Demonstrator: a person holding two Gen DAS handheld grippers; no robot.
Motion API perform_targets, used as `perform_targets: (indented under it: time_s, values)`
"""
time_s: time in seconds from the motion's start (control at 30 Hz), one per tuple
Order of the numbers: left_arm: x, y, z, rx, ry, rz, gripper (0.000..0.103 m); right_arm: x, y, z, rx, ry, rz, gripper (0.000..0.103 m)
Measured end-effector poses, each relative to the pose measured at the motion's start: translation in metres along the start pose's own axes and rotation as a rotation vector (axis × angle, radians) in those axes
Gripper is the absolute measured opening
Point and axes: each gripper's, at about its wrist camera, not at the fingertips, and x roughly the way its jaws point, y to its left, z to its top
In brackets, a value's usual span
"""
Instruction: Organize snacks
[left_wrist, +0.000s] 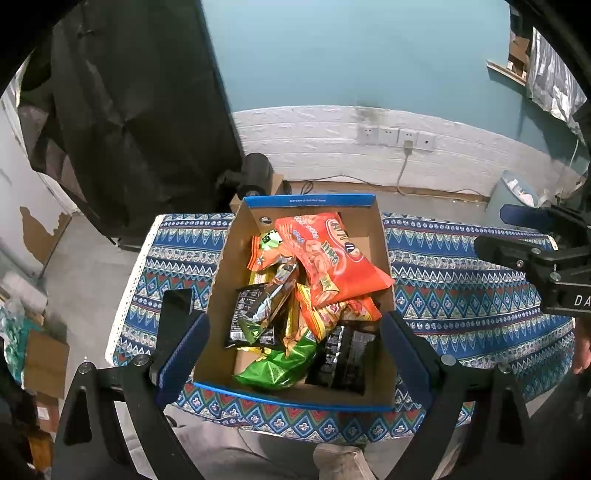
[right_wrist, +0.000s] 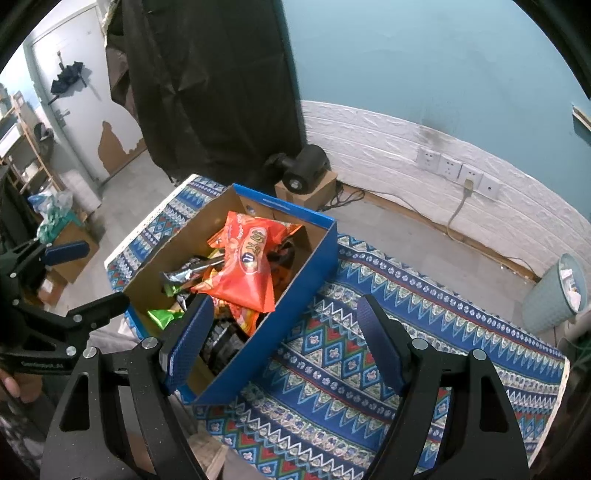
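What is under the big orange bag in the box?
Under the big orange bag, smaller orange packets, a silver-black wrapper and a green bag show. Anything directly beneath it is covered.

Probably home: peeling door (right_wrist: 79, 107), wastebasket (right_wrist: 554, 295).

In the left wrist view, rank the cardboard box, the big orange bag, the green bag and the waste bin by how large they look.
1. cardboard box
2. big orange bag
3. green bag
4. waste bin, though it stands farther off, so it may only look smallest.
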Motion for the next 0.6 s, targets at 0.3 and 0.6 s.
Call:
perform_targets:
  time_s: [0.3,0.6]
  values:
    - [0.0017,0.0033,-0.0004,-0.013,0.007,0.005,0.095,0.0003,0.0,0.0002,-0.002,0.003,-0.004,0.079]
    - [0.001,0.0025,-0.0016,-0.004,-0.004,0.028,0.095,0.0001,-0.0007,0.0012,-0.006,0.005,-0.008,0.079]
